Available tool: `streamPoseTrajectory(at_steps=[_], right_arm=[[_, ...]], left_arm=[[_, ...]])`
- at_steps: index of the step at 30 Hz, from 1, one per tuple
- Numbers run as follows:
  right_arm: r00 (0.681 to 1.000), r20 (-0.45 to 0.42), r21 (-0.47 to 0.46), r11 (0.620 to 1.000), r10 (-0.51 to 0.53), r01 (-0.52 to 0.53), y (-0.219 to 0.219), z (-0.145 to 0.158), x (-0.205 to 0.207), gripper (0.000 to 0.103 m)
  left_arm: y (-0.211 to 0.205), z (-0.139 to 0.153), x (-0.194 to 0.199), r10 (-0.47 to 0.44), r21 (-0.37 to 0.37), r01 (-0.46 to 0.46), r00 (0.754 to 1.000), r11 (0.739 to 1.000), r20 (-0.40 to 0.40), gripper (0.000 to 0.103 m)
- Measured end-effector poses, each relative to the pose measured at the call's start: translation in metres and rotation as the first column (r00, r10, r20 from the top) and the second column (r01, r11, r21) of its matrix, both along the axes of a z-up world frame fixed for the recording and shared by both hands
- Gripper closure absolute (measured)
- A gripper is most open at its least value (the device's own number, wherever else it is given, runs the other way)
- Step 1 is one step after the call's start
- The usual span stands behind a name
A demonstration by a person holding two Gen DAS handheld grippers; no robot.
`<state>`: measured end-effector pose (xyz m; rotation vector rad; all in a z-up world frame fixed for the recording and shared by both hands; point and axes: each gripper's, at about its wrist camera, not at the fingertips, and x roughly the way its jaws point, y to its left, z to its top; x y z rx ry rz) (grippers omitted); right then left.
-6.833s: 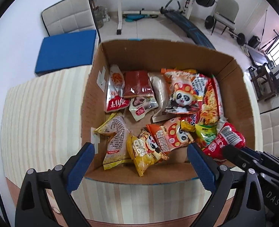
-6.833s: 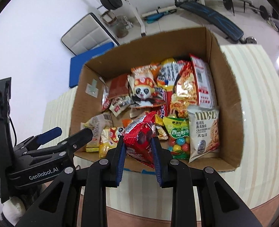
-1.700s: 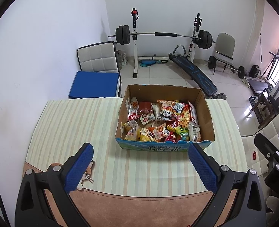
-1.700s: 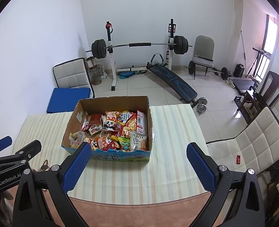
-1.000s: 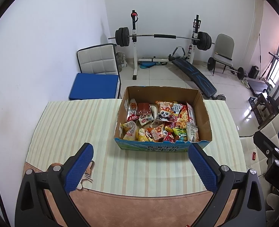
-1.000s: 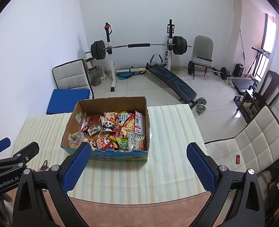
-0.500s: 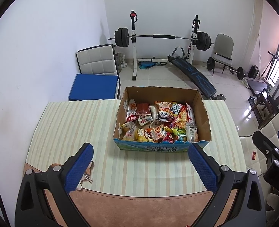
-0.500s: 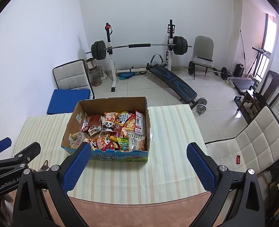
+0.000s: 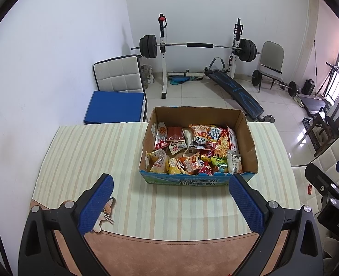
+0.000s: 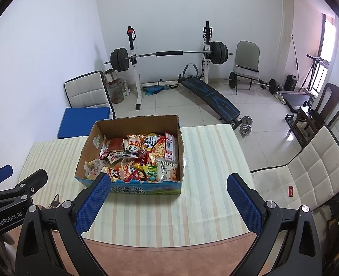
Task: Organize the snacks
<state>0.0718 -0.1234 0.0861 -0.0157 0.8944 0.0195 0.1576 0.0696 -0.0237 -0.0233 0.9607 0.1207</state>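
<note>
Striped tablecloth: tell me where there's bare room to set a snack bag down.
The striped tablecloth is bare left of the cardboard box, out to its left edge, and in front of the box toward the near edge. A narrower bare strip lies right of the box. Inside the box, the snack packets are crowded.

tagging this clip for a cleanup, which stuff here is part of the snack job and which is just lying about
Job:
open cardboard box
colourful snack packets inside it
striped cloth-covered table

Lying about:
black barbell on white rack
blue sit-up bench
white quilted chair
blue cushion
</note>
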Motion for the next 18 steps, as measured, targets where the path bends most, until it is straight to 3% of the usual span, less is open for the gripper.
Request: streamPoseTrajectory(at_steps=[18], right_arm=[[1.0, 0.003, -0.006, 1.0, 0.005, -0.005, -0.0011, -0.0026, 0.0006, 0.0]], left_arm=[[0.0001, 0.002, -0.0001, -0.016, 0.01, 0.016, 1.0, 1.0, 0.01, 0.0]])
